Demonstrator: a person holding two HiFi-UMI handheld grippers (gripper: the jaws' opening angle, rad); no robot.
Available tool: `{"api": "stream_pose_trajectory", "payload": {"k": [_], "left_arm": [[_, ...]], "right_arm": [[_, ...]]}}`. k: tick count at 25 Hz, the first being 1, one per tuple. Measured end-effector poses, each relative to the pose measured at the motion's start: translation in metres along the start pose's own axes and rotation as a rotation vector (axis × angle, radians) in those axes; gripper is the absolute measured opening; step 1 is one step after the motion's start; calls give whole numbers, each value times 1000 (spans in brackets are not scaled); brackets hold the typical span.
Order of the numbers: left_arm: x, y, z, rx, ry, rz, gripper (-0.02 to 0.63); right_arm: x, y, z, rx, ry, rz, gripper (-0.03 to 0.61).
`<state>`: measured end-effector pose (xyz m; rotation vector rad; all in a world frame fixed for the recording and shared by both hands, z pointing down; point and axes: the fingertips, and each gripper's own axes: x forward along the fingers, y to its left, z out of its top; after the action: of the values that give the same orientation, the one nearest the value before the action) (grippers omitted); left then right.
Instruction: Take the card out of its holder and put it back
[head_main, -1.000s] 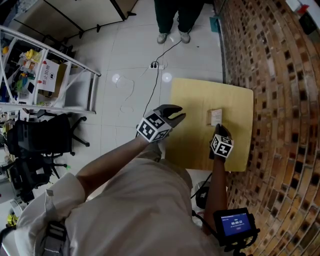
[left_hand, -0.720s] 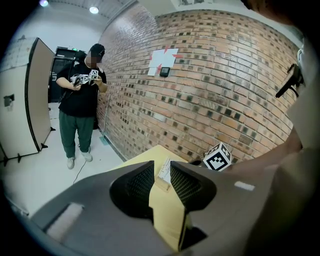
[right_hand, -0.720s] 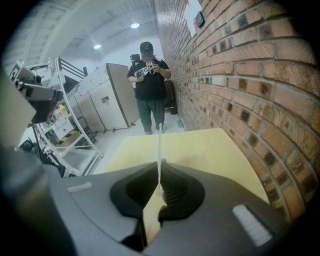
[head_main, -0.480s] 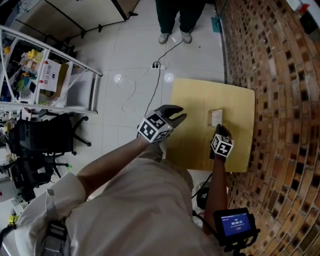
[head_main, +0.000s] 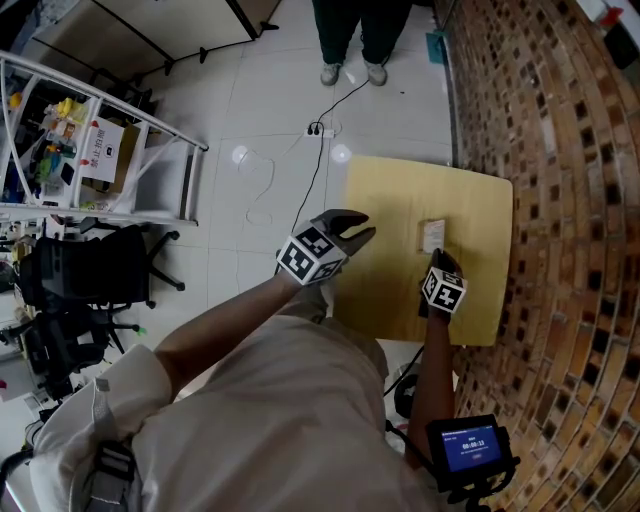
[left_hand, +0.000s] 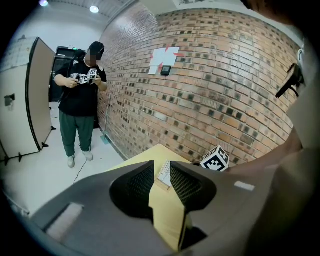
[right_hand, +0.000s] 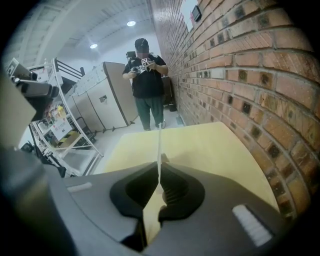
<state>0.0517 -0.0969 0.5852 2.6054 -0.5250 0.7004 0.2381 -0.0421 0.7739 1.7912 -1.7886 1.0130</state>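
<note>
A white card (head_main: 433, 234) stands in a small wooden holder (head_main: 420, 236) on the yellow table (head_main: 400, 200), close to the brick wall. My right gripper (head_main: 438, 257) is at the card's near edge. In the right gripper view the card (right_hand: 159, 145) shows edge-on as a thin white line, with the right gripper (right_hand: 159, 172) shut on it. My left gripper (head_main: 365, 225) hangs open over the table's left side, well apart from the card. Between its jaws the left gripper view shows the card (left_hand: 164, 173) and the holder (left_hand: 161, 184) far off; the left gripper (left_hand: 161, 167) holds nothing.
A brick wall (head_main: 570, 200) runs along the table's right side. A person (head_main: 350, 30) stands on the tiled floor beyond the table, near a cable and power strip (head_main: 314, 130). A metal shelf rack (head_main: 90, 150) and black office chair (head_main: 80, 270) are at the left.
</note>
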Motion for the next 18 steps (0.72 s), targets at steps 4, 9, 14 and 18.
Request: {"api": "stream_pose_trajectory", "payload": {"k": [4, 9, 14, 18], "left_arm": [[1, 1, 1, -2, 0, -1, 120], [6, 1, 3, -1, 3, -4, 120], [11, -2, 0, 0, 12, -10, 120], [12, -3, -1, 0, 16, -15, 120]], "right_arm": [[4, 0, -4, 3, 11, -1, 14], [11, -1, -9, 12, 23, 3, 14], [19, -2, -17, 25, 39, 8, 14], [21, -2, -20, 31, 41, 2, 14]]}}
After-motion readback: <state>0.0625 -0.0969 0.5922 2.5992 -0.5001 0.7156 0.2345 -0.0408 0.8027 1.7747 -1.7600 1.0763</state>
